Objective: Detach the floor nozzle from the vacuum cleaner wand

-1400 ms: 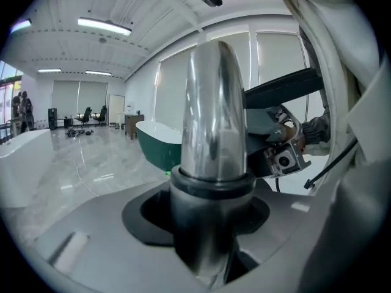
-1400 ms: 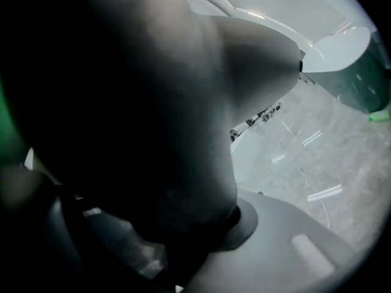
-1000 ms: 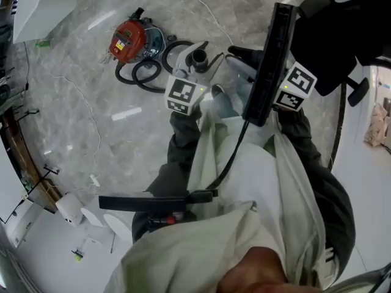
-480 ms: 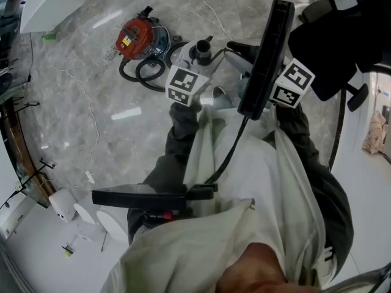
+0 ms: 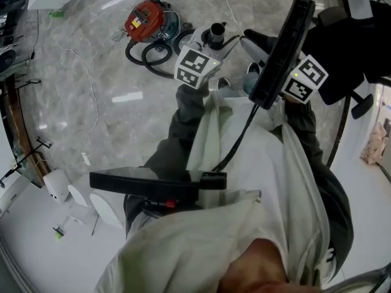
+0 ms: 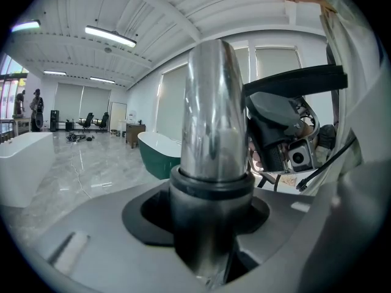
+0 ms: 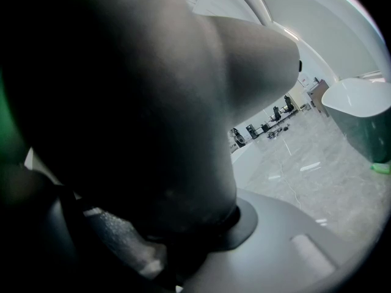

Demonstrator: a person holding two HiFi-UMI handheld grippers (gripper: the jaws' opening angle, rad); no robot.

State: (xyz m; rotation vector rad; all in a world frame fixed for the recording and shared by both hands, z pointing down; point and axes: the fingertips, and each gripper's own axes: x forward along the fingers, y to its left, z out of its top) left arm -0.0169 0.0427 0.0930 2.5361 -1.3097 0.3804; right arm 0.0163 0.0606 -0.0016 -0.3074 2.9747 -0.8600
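Grey marble floor (image 5: 110, 72) is stretching out below the person, and a red vacuum cleaner (image 5: 146, 20) is sitting on it near the top of the head view, with its black hose (image 5: 153, 54) lying in loops just beside it. A thin white cord (image 5: 88, 96) is trailing across the floor to the left. The left gripper (image 6: 211, 212) is holding the wand (image 6: 214, 115), a shiny metal tube. Its fingers are clamping on the black collar (image 6: 211, 191) low on the tube, and the tube is rising upright out of the top of the left gripper view. Behind it a green bathtub (image 6: 160, 154) and a white bathtub (image 6: 21, 157) are standing in a bright hall. The right gripper (image 7: 183, 249) is gripping the floor nozzle (image 5: 282, 50), its fingers pressing on a dark rounded part that is filling most of the right gripper view. In the head view the nozzle is showing as a long black bar tilting up beside the right gripper, near the left one. Whether nozzle and wand are joined is not showing in any view.
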